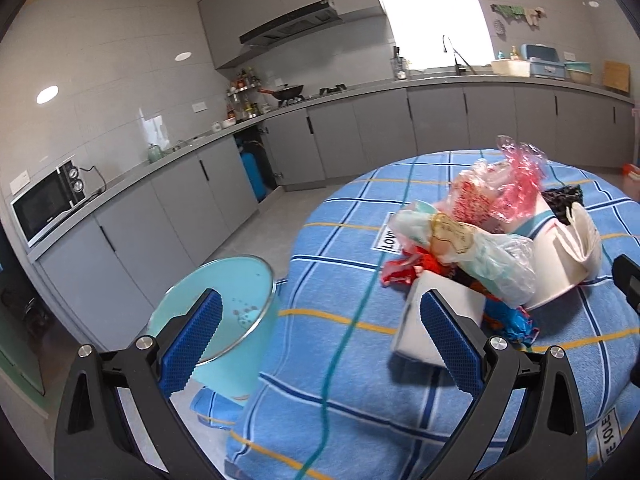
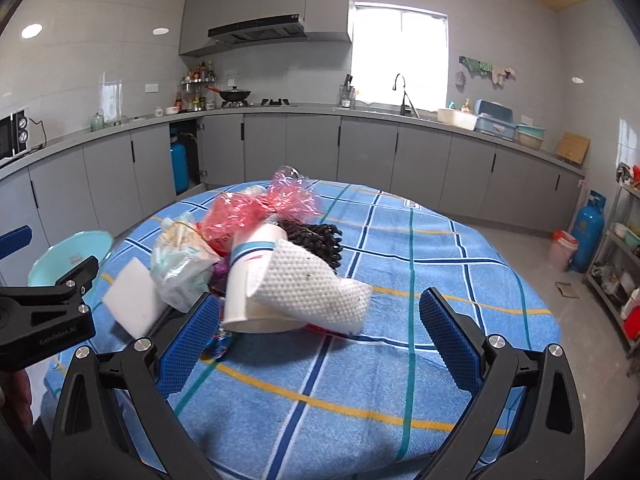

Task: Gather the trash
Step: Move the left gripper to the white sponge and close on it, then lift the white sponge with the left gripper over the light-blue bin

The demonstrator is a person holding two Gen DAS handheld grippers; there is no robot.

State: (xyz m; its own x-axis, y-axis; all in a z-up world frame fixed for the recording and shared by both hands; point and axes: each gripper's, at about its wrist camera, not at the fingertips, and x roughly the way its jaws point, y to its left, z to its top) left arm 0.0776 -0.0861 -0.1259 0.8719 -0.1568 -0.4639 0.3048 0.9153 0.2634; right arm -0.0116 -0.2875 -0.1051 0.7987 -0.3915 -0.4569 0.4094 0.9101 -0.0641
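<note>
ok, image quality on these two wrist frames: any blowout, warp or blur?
Left wrist: window blown out to white, counter line bowed by the fisheye, dark vignette in the corners, trash pile fairly sharp. Right wrist: window clipped too, lamp glare spots on the wall tiles, pink wrapper slightly soft.

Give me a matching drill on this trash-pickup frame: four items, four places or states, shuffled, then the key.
Items:
1. paper cup
2. teal bin
3. white foam block
4. pink plastic wrap

Places or states:
A. stands beside the table, below its edge, open top
B. crumpled on top of the pile, at its far side
C. lies on its side with a dimpled paper towel stuffed in
D. flat slab on the checked cloth at the left edge of the pile, nearest the bin

Pairs: 1-C, 2-A, 3-D, 4-B
</note>
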